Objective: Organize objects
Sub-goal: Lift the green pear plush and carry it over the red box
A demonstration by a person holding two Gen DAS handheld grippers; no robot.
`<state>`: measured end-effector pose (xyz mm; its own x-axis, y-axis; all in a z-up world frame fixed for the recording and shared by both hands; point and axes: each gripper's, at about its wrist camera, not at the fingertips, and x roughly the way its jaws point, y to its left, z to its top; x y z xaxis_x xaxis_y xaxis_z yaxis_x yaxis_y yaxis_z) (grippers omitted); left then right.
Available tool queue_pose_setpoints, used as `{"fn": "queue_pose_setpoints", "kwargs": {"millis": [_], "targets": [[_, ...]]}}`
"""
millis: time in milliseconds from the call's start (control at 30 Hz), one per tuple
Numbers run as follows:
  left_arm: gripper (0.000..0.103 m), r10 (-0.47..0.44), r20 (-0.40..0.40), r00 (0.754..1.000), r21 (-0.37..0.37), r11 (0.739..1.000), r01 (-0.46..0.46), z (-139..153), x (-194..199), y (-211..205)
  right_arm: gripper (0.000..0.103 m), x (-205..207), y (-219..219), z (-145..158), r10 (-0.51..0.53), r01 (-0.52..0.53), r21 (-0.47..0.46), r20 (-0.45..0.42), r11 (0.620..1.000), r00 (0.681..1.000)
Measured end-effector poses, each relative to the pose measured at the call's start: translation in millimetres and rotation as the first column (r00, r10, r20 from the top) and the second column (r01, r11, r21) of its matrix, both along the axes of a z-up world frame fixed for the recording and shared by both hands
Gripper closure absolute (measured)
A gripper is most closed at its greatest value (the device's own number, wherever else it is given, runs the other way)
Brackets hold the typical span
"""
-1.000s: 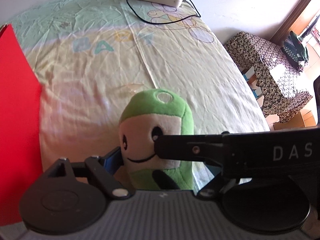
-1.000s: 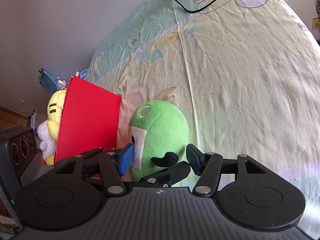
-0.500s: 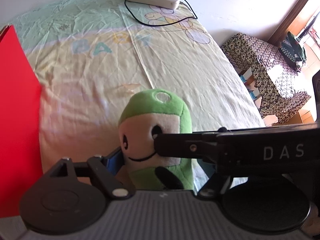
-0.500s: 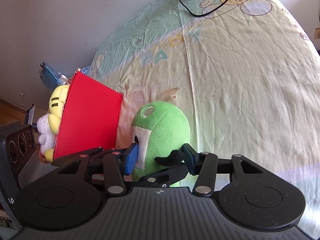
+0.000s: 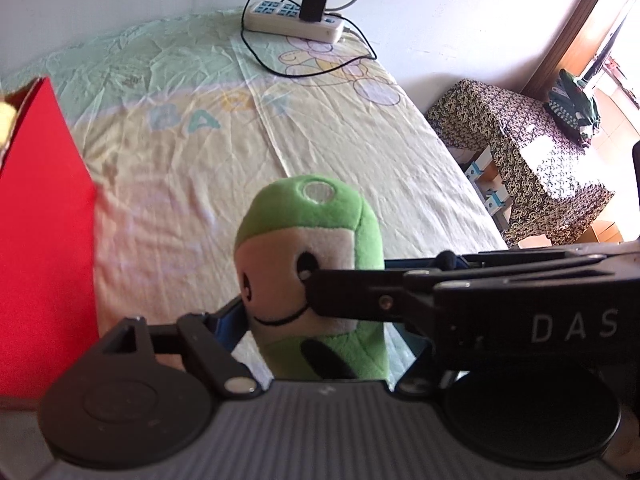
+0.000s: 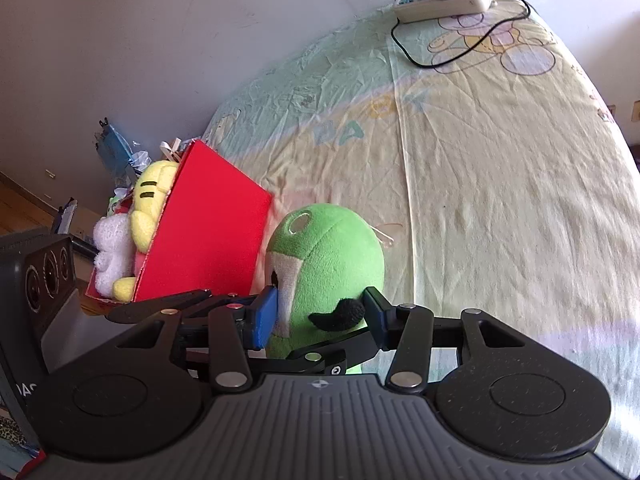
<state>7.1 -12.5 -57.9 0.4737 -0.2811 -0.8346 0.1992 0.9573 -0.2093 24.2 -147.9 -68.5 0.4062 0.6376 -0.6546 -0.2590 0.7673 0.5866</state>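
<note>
A green plush toy [image 5: 316, 280] with a pale smiling face stands upright above the bed sheet. My left gripper [image 5: 320, 316] and my right gripper [image 6: 320, 314] are both shut on it, from crossing directions. The right gripper's black body lies across the plush's face in the left wrist view. The plush also shows in the right wrist view [image 6: 332, 256]. A red box [image 6: 208, 232] stands just left of it and holds a yellow plush [image 6: 150, 196] and a white plush [image 6: 110, 252]. The red box fills the left edge of the left wrist view [image 5: 40, 240].
A pale sheet with cartoon prints covers the bed [image 5: 200, 140]. A white power strip [image 5: 294, 20] with a black charger and cord lies at the bed's far end by the wall. A table under a patterned cloth [image 5: 532, 156] stands right of the bed.
Both grippers have risen with the green plush between them. The bed and the power strip now sit farther off in both views. The red box has not moved.
</note>
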Motion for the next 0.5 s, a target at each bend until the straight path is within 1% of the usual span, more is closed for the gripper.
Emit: {"fn": "queue_pose_setpoints", "kwargs": {"millis": [267, 500], "targets": [[0.029, 0.028, 0.100, 0.995, 0.017, 0.999, -0.030, 35, -19, 14, 0.053, -16, 17, 31, 0.024, -0.027, 0.021, 0.125, 0.999, 0.992], [0.029, 0.038, 0.189, 0.981, -0.010, 0.999, -0.037, 70, -30, 44, 0.053, -29, 44, 66, 0.008, -0.014, 0.025, 0.235, 1.000, 0.972]]}}
